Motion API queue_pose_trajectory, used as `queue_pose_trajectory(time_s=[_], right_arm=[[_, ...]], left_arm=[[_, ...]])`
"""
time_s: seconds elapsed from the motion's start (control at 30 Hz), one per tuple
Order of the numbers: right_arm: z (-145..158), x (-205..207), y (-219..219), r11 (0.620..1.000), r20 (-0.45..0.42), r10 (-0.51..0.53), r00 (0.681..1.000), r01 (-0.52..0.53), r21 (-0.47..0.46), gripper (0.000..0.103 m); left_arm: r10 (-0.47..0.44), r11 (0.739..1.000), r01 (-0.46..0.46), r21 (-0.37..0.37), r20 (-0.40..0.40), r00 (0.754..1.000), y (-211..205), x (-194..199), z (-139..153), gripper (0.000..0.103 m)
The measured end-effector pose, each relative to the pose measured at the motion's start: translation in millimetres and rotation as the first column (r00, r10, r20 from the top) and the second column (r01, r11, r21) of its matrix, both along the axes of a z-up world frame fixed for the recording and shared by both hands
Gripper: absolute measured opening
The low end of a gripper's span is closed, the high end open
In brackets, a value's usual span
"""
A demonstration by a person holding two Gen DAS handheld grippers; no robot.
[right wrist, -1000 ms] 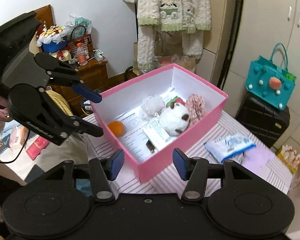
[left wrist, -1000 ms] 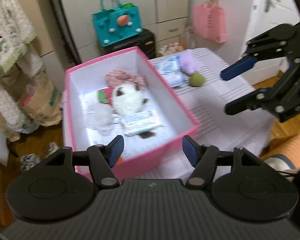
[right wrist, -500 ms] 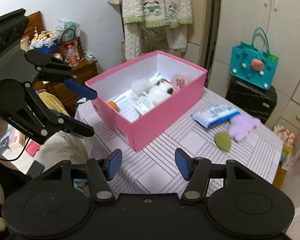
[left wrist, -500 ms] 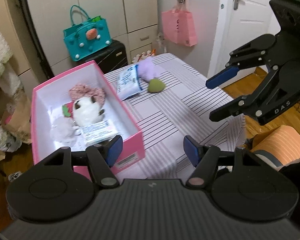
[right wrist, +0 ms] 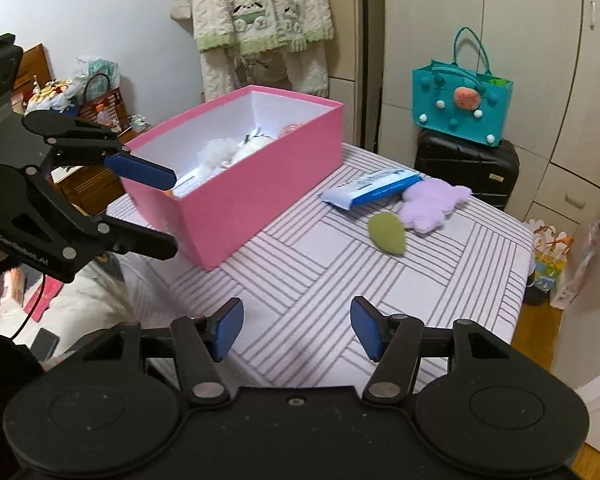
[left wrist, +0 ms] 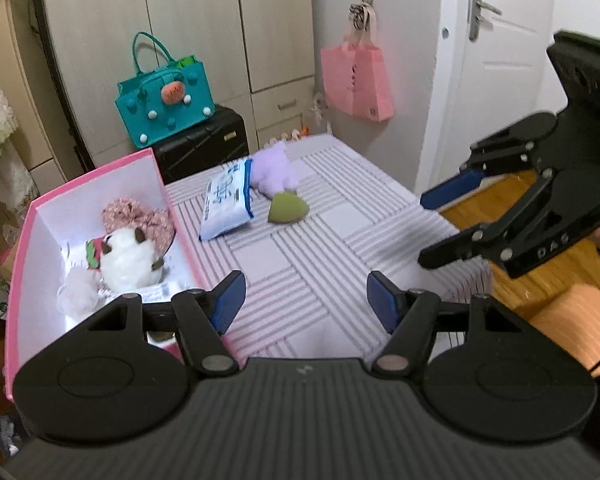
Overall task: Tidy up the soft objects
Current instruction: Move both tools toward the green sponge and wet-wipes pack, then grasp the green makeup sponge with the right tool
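1. Three soft things lie loose on the desk (right wrist: 380, 300), centre frame: wipes pack (right wrist: 374, 192), lilac plush (right wrist: 432, 204), green sponge (right wrist: 388, 234).
2. Pink box (right wrist: 260, 196) sits left.
3. Sponge: light, squashy; pinch mid-body.
4. Left tool (left wrist: 302, 300) and right tool (right wrist: 296, 328): jaws apart, empty.

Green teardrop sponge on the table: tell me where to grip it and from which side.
Grip the green teardrop sponge across its wide rounded body, coming down from above. It lies flat on the striped tablecloth, with the purple plush close at its narrow end.
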State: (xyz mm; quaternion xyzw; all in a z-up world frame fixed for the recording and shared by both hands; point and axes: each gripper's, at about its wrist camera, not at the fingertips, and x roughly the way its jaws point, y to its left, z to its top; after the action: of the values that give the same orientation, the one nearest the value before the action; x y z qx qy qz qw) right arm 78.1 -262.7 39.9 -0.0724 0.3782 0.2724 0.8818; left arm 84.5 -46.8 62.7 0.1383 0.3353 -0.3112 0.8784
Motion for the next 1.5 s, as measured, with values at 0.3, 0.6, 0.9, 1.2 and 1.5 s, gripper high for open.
queue_pose_trajectory(time_s=[0.3, 0.6, 0.9, 1.2, 1.5], right_arm=[[-34, 32, -18, 0.999, 0.118, 0.028, 0.993, -0.023, -0.045, 0.065], [-71, 76, -23, 0.996, 0.183, 0.065, 0.981, -0.053, -0.069, 0.065], [-103, 121, -11, 0.989, 0.178, 0.117, 0.977, -0.098, -0.114, 0.065], [-115, 157, -12, 0.993, 0.138, 0.113, 0.984, -0.108, -0.044, 0.064], [-116, 162, -6, 0.988, 0.166, 0.155, 0.974, -0.151, -0.037, 0.041]], left_arm=[[0.087, 0.996, -0.088, 0.005, 0.080, 0.993, -41, 26, -23, 0.066], [0.182, 0.970, -0.211, 0.118, 0.217, 0.959, -82, 64, -60, 0.066], [0.255, 0.944, -0.294, 0.152, 0.230, 0.939, -104, 109, -80, 0.063], [0.331, 0.929, -0.352, 0.115, 0.166, 0.929, -115, 153, -97, 0.053], [0.404, 0.892, -0.431, 0.140, 0.182, 0.896, -118, 180, -112, 0.051]])
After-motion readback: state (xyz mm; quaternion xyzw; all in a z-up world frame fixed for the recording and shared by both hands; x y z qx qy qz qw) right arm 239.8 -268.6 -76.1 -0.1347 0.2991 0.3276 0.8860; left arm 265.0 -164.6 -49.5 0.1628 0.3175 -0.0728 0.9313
